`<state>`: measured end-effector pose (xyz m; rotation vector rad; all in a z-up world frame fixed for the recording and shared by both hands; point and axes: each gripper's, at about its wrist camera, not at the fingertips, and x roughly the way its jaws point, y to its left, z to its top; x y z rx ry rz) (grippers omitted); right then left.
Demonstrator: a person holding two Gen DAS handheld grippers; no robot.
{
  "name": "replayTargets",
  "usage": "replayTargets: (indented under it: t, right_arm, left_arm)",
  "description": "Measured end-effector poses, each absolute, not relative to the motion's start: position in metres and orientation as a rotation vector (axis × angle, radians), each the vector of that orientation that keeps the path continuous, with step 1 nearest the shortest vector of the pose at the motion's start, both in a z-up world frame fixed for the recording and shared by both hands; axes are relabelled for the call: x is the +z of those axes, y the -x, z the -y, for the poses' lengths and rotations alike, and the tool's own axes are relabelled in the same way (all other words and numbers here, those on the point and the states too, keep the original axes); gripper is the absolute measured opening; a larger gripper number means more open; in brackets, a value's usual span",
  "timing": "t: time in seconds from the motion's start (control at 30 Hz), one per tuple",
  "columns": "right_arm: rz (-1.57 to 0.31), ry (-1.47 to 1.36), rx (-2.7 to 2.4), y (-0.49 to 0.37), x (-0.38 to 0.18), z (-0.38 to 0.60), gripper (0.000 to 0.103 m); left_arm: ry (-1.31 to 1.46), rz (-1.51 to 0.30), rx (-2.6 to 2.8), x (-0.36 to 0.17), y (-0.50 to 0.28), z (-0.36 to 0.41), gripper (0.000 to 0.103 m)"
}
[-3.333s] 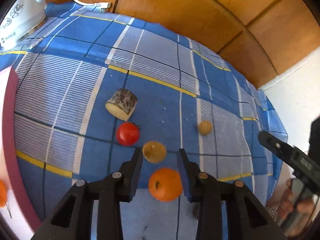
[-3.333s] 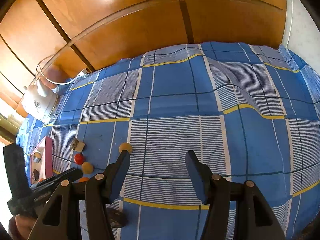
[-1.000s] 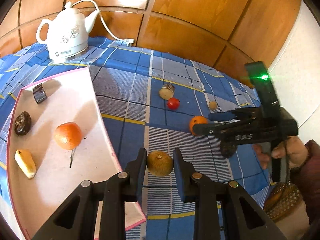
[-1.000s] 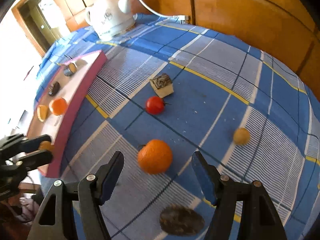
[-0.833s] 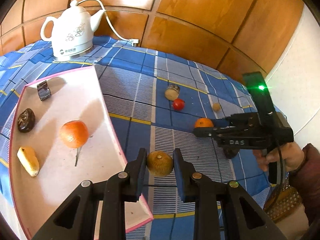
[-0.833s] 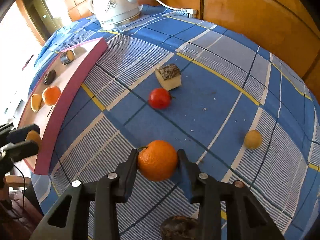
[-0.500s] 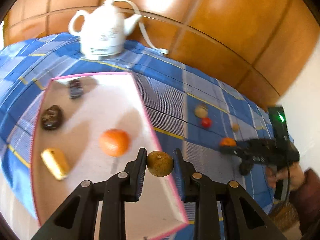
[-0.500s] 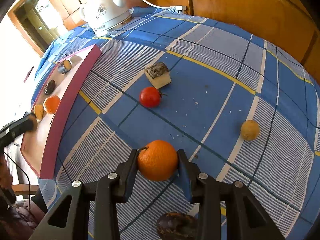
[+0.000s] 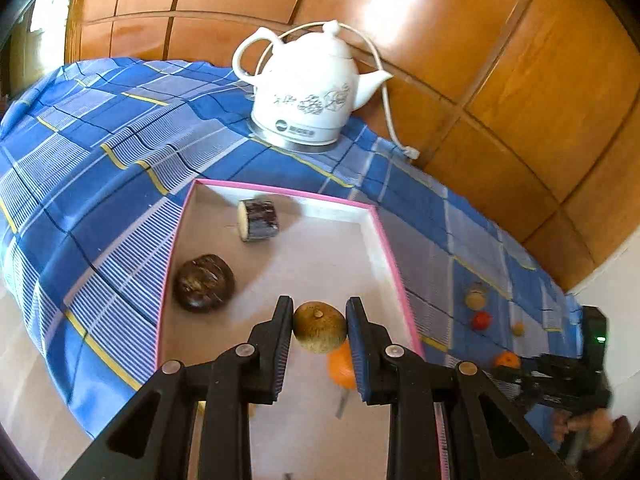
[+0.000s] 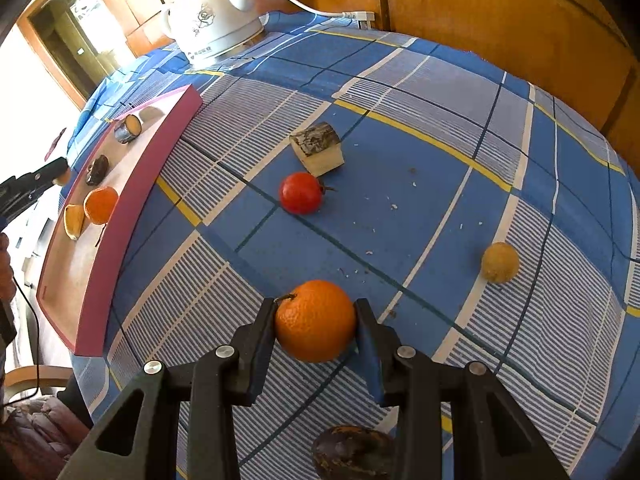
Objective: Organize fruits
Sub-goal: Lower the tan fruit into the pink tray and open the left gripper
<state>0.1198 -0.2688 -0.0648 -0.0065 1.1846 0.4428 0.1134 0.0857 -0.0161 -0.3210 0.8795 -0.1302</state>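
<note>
My left gripper is shut on a small brown round fruit and holds it above the pink-rimmed tray. In the tray lie a dark wrinkled fruit, a cut dark-skinned piece and an orange partly hidden behind the jaws. My right gripper is shut on an orange on the blue checked cloth. Beyond it lie a red tomato, a cut dark-skinned chunk and a small yellow fruit. The left gripper shows at that view's left edge.
A white electric kettle with its cord stands behind the tray against the wooden wall. A dark wrinkled fruit lies on the cloth just below my right jaws. The tray sits near the table's left edge in the right wrist view.
My left gripper carried the brown fruit leftwards from over the cloth to above the tray. My right gripper's jaws closed on the orange.
</note>
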Motion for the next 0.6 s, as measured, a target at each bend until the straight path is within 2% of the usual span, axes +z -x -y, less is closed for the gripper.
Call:
replayTargets:
  t: [0.23,0.4,0.6]
  right_arm:
    - [-1.177,0.032,0.442,-0.119,-0.065,0.266,0.039]
    - [-1.176,0.037,0.442,-0.119,-0.065,0.265,0.039]
    - [-1.174,0.043,0.44,-0.119,-0.064,0.265,0.039]
  left_arm:
    - [0.213,-0.884,-0.087,-0.03,-0.13,-0.076,0.028]
    - [0.198,-0.872,-0.049,-0.031,-0.125,-0.076,0.044]
    - [0.181,-0.864,-0.007,-0.029,-0.102,-0.073,0.044]
